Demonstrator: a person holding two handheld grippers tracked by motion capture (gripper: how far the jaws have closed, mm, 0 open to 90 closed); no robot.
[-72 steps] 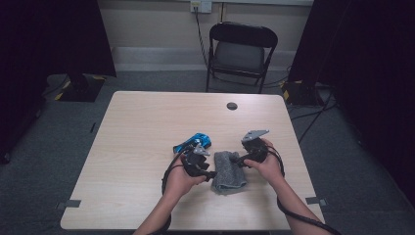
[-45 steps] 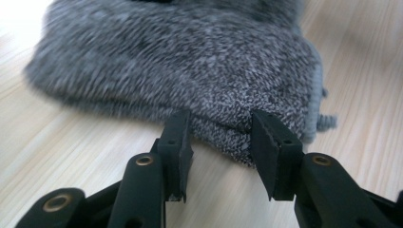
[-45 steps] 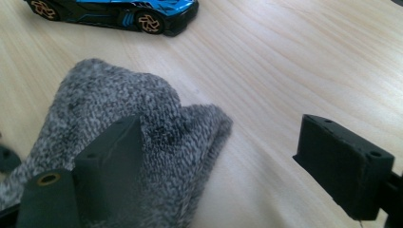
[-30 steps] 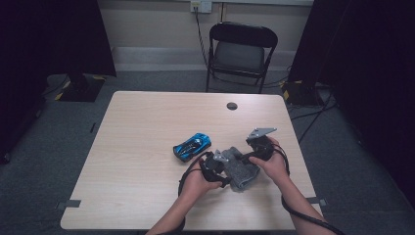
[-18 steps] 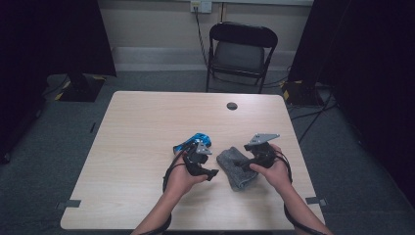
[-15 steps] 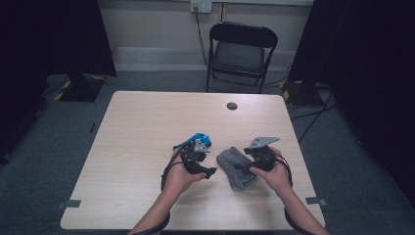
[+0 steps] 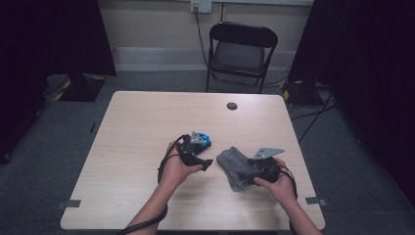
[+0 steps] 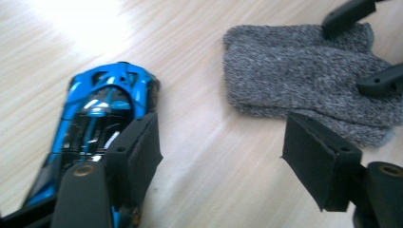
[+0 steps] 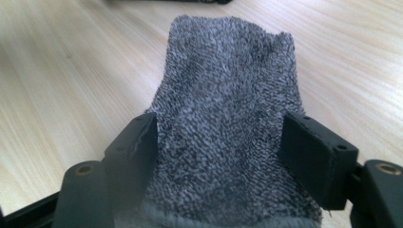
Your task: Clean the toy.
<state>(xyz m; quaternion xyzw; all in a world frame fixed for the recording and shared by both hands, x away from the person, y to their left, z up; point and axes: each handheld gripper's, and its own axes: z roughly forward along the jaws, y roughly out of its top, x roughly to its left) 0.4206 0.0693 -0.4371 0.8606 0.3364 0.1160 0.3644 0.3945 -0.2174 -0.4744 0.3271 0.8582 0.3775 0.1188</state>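
The grey knitted wool sock (image 9: 223, 118) lay between the closing, not yet pinching right gripper (image 9: 218, 142); bare wooden table (image 7: 137, 122) stretched beyond.

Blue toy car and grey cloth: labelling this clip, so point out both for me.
blue toy car (image 8: 102, 102), left gripper view, on its roof.
grey cloth (image 9: 225, 90), right gripper view, on its middle.

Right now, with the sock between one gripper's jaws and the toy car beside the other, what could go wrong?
The right gripper straddles the grey sock; closing could bunch the loose fabric instead of gripping it cleanly. The left gripper is open over bare table, one pad right beside the blue toy car, which might get nudged and roll.
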